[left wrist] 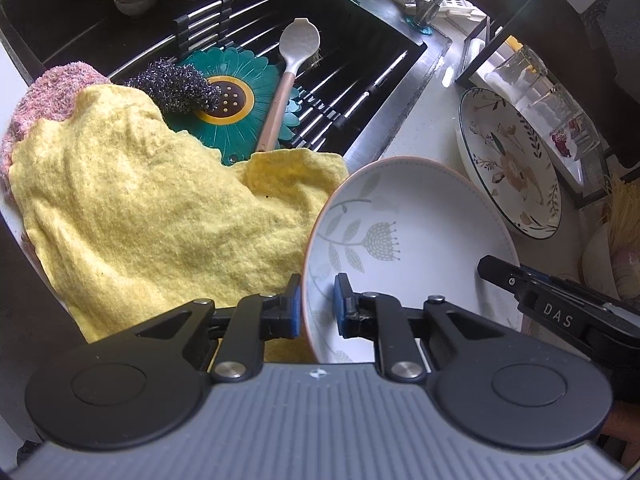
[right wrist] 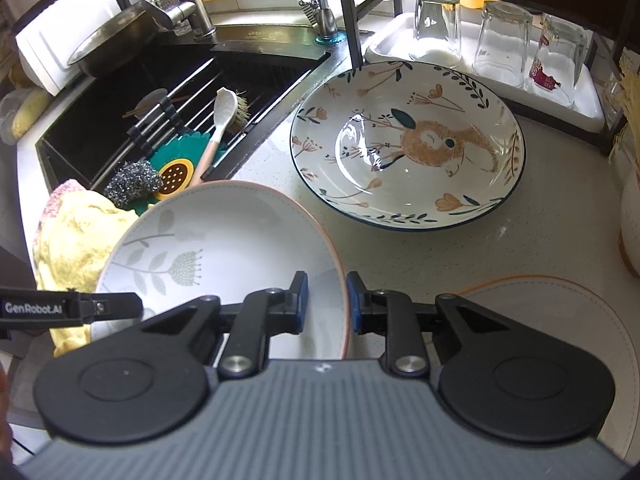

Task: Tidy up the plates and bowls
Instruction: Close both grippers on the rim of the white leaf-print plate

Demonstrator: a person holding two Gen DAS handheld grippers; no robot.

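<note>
Kitchen counter (right wrist: 420, 256) beside a sink (left wrist: 380, 92): left gripper (left wrist: 317, 306) and right gripper (right wrist: 327, 302) each clamp opposite rims of the grey-leaf plate (right wrist: 240, 240), apparently about to lift it level toward the floral plate (right wrist: 408, 144).

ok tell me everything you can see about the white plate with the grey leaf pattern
The white plate looks like glazed ceramic, shallow and round, with a thin orange-pink rim and a grey leaf-and-flower print on its left side. It looks empty and clean. It sits tilted, its far-left edge over the yellow cloth beside the sink. The left hand-held gripper pinches its left rim and the right hand-held gripper its right rim. The floral plate lies apart, farther back.
</note>
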